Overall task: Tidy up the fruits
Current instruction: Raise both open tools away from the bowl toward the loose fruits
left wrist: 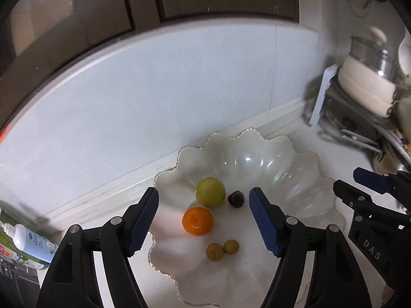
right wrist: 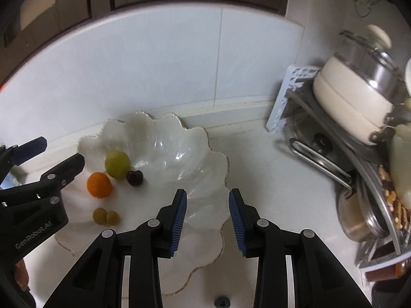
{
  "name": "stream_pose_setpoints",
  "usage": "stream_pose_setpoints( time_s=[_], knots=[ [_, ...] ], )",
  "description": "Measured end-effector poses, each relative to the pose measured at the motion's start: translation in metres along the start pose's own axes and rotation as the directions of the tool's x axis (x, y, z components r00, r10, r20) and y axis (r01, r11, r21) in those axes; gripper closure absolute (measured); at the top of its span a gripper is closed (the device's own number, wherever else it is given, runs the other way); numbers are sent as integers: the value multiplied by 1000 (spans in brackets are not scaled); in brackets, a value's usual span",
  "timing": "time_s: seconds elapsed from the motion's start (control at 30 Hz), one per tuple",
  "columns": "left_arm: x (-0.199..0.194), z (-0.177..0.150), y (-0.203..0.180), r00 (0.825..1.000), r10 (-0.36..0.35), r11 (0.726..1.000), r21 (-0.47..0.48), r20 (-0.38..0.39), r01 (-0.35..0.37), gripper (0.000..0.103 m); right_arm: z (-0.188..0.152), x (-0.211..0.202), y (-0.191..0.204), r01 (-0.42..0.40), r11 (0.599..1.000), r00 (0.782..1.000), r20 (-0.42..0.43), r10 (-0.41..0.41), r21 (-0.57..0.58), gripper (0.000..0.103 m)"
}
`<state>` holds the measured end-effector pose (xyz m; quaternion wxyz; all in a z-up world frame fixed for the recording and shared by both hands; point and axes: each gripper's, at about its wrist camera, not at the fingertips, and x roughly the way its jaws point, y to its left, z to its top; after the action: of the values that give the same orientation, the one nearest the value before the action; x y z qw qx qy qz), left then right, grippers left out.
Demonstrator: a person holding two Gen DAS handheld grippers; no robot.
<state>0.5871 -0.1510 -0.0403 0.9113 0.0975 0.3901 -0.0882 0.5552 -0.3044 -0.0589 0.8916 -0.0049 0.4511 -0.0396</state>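
Note:
A white scalloped bowl (left wrist: 282, 177) (right wrist: 164, 133) stands on the pale counter by the tiled wall. In it lie a green round fruit (left wrist: 210, 192) (right wrist: 117, 163), a dark cherry (left wrist: 235, 199) (right wrist: 134, 177), an orange (left wrist: 197, 221) (right wrist: 99, 184) and two small tan longans (left wrist: 215, 252) (right wrist: 100, 215) touching each other. My left gripper (left wrist: 203, 191) (right wrist: 60, 151) hangs above the bowl's left side, open wide, with nothing held. My right gripper (right wrist: 207, 192) (left wrist: 355, 181) is above the bowl's right rim, its blue pads apart and empty.
A cream pot with a glass lid (right wrist: 354, 97) sits on a stove at the right, behind a white lattice rack (right wrist: 285, 97). A steel pan (right wrist: 359, 220) lies in front of it. At the left counter edge lies a white bottle (left wrist: 30, 243).

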Motion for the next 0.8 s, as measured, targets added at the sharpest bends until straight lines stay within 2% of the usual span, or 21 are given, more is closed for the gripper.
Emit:
stream_pose_setpoints(
  time_s=[0.17, 0.37, 0.43, 0.47, 0.5, 0.8],
  knots=[
    [-23, -2, 4, 999, 13, 1000, -5, 37, -13, 29, -4, -26, -2, -6, 1000, 999, 44, 6, 16, 68],
    [-51, -9, 3, 996, -27, 1000, -4, 80, 27, 29, -12, -55, -4, -20, 999, 995, 94, 16, 39, 67],
    [-62, -10, 1, 994, -30, 1000, 5, 103, 29, 29, -16, -64, -5, -9, 999, 994, 112, 4, 43, 62],
    [-66, -11, 1, 993, -28, 1000, 10, 114, 27, 28, -18, -68, -4, -2, 999, 992, 123, -3, 42, 55],
    [-72, -12, 0, 991, -29, 1000, 15, 127, 27, 26, -20, -73, -4, 5, 999, 991, 135, -11, 43, 52],
    [-110, -22, -3, 979, -53, 999, 14, 198, 51, 21, -39, -115, -6, 44, 996, 975, 213, -58, 72, 52]
  ],
)
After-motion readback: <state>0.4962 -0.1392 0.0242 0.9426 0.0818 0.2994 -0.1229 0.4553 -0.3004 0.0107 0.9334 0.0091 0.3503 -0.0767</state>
